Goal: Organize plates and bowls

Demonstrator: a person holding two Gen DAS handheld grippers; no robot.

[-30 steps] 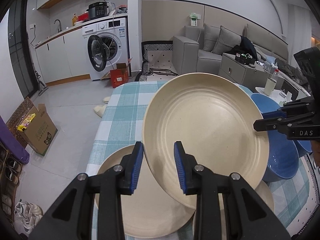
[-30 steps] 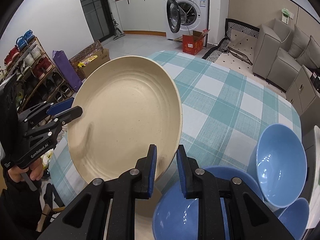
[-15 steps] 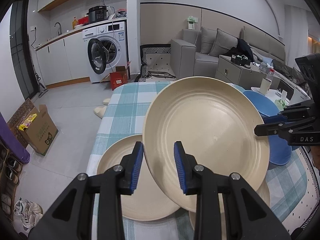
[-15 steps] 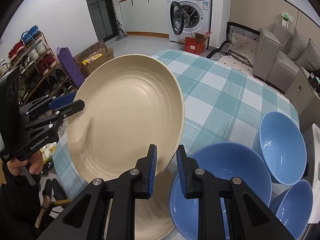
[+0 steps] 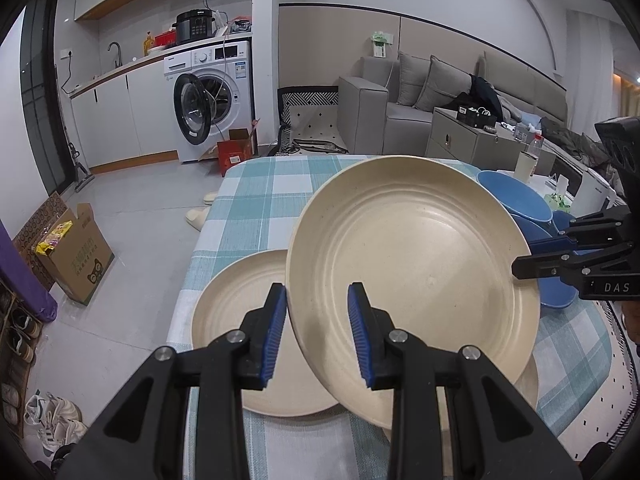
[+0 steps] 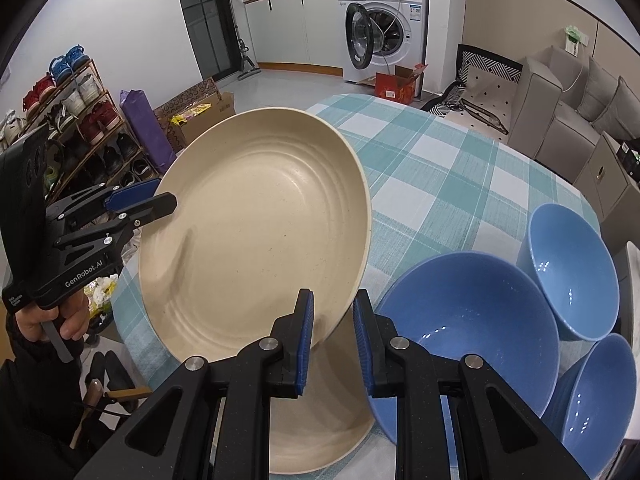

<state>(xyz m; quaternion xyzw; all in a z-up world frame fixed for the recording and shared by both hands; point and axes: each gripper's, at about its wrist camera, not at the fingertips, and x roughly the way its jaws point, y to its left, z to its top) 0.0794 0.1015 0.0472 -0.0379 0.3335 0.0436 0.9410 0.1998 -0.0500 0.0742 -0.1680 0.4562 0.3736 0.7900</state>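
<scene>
Under the left tool (image 5: pixel 317 330): a second cream plate (image 5: pixel 240 320) flat on the checked surface (image 5: pixel 256 208); another beneath the right tool (image 6: pixel 331 336). Just right of it, three blue bowls (image 6: pixel 472 320). Since a second ago both tools slid back, exposing more of the bowls. Both tools are clamped on opposite rims of the tilted raised plate (image 5: pixel 412 256), jaws nearly together.
</scene>
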